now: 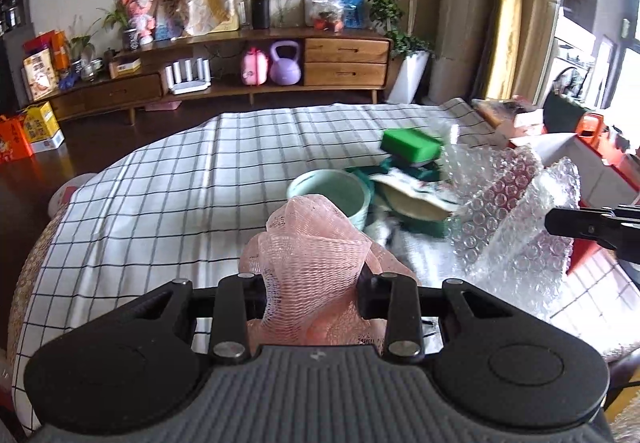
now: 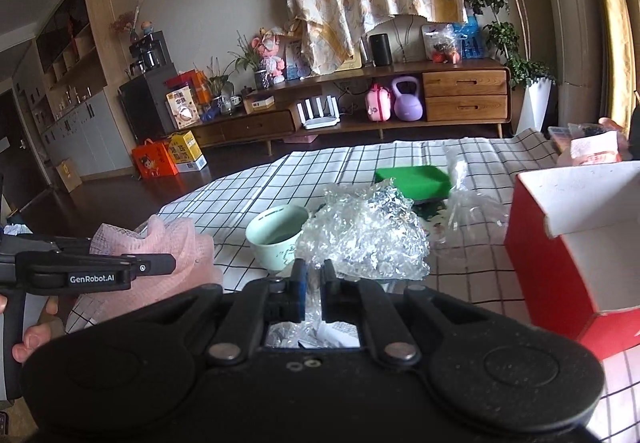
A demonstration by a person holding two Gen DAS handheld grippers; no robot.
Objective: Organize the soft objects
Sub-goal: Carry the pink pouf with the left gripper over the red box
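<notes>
Between the left claw's (image 1: 312, 295) pads sits the pink mesh puff (image 1: 312, 243), clenched and lifted off the checked cloth (image 1: 160, 183). Just past it stands a pale green cup (image 1: 332, 191), with a green sponge (image 1: 412, 145) farther off atop a blurred teal heap. The right claw (image 2: 314, 283) is pinched tight on the bubble wrap (image 2: 364, 231), which blocks its view of the cup's (image 2: 276, 239) right side. Right of that claw stands an open red box (image 2: 560, 263).
</notes>
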